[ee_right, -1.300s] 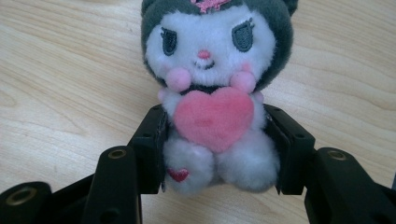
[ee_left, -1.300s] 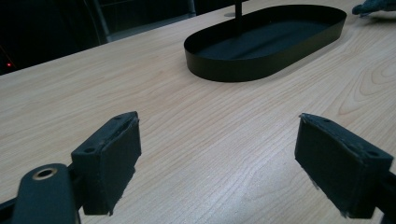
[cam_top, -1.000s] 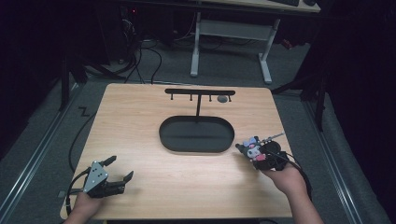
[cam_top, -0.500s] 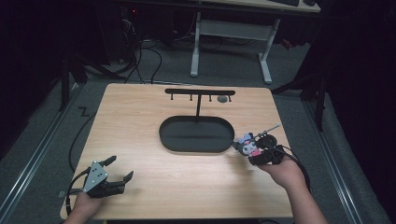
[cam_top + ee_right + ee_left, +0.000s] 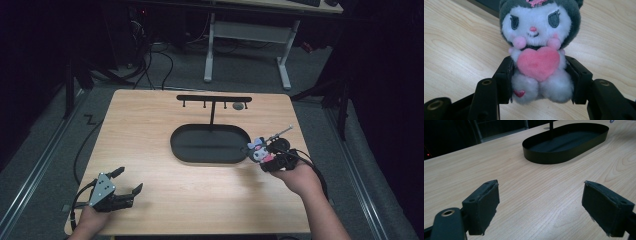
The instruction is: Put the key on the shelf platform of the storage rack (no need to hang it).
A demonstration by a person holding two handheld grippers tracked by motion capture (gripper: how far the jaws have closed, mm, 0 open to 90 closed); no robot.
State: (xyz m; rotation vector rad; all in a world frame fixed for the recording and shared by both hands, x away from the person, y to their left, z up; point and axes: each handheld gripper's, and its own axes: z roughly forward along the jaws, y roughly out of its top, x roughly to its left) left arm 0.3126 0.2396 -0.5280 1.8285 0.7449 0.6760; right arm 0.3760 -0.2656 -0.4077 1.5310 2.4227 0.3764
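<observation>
Plush toy [image 5: 537,50] in right tongs [image 5: 539,80], beside black tray [image 5: 210,145].

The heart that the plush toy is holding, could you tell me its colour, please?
Pink; the heart shows best in the right gripper view.
</observation>
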